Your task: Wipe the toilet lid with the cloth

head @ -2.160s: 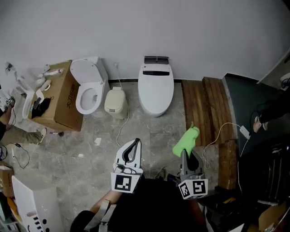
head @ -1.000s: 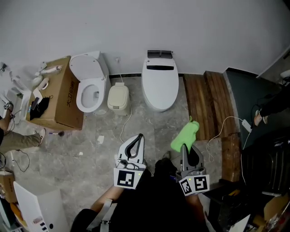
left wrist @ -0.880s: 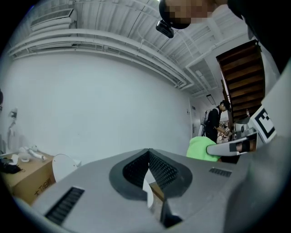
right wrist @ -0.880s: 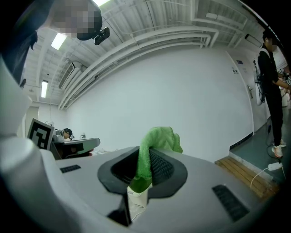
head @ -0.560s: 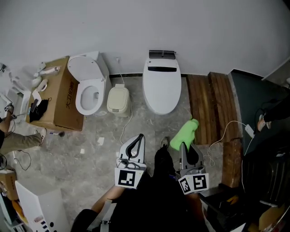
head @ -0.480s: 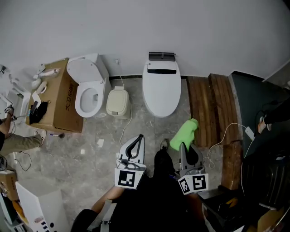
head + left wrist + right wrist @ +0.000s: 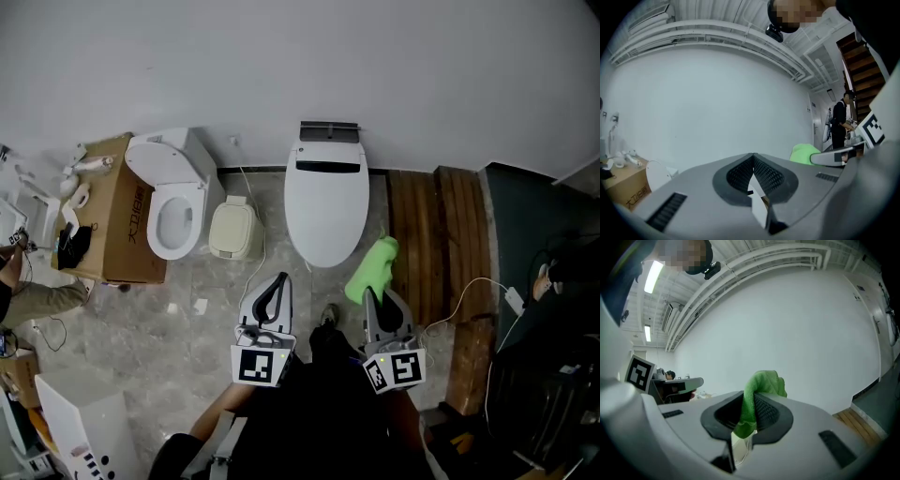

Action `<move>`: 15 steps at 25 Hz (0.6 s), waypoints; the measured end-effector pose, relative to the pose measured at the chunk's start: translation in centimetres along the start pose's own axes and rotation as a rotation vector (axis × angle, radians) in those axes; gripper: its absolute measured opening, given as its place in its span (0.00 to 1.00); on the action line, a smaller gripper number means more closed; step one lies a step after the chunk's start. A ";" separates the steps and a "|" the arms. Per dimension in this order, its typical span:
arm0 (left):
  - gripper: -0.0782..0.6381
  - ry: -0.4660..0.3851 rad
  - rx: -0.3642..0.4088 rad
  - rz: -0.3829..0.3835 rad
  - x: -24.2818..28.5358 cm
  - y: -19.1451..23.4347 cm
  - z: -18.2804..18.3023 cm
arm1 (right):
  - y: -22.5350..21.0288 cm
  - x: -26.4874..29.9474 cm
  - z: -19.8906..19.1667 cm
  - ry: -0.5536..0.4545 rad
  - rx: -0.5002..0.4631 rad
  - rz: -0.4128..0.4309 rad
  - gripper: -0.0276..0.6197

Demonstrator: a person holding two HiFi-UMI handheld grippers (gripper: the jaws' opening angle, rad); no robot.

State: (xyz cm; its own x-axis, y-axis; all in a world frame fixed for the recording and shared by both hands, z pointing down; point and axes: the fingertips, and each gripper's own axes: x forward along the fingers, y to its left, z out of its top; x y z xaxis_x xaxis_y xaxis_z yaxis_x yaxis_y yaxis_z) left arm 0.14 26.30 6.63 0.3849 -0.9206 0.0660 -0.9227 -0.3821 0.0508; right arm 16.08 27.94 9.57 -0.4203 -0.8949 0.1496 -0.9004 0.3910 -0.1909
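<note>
**Q:** What is shown nearest the camera?

**A:** Two grippers are seen at the lower edge of the head view. The left gripper (image 7: 753, 157) is shown with its jaws pressed together and nothing between them. The right gripper (image 7: 751, 408) is clamped on the green cloth (image 7: 761, 380), which is bunched and sticks out past the jaw tips.

**Q:** Where is the lid placed relative to the cloth?

**A:** The toilet lid (image 7: 326, 202) is lowered, and it lies ahead of the right gripper and a little to its left. Its long axis runs from the rounded near end to the tank end at the wall (image 7: 300, 56). In the head view the cloth is seen just beside the lid's near right edge. Whether contact is made cannot be told. The lid is not shown in either gripper view, since both are tilted up at the wall.

**Q:** Which gripper is better placed?

**A:** The right one is judged nearer, and the cloth is carried by it. A short reach forward, leftward and down is judged to be needed, with strokes laid along the long axis. The open toilet (image 7: 173, 202) farther left is not concerned.
</note>
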 end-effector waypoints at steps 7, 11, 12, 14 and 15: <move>0.12 0.013 0.011 0.020 6.8 0.5 0.0 | -5.4 6.4 0.3 0.025 0.012 0.026 0.14; 0.12 0.015 0.006 0.025 10.3 2.1 -0.4 | -7.3 10.3 -0.5 0.048 0.033 0.023 0.14; 0.12 0.017 0.005 0.022 11.3 2.7 -0.6 | -7.7 11.5 -0.8 0.057 0.035 0.018 0.14; 0.12 0.024 0.007 0.010 13.2 4.3 -1.0 | -8.2 14.2 -1.5 0.072 0.034 0.006 0.14; 0.12 0.028 0.010 0.002 14.2 5.2 -1.2 | -8.3 15.6 -1.9 0.079 0.028 -0.001 0.14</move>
State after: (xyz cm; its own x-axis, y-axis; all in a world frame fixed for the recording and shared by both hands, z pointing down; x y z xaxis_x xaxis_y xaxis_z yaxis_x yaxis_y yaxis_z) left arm 0.86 11.36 9.00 0.3835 -0.9188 0.0938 -0.9235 -0.3814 0.0402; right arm 16.83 11.13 15.31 -0.4278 -0.8751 0.2261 -0.8979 0.3827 -0.2177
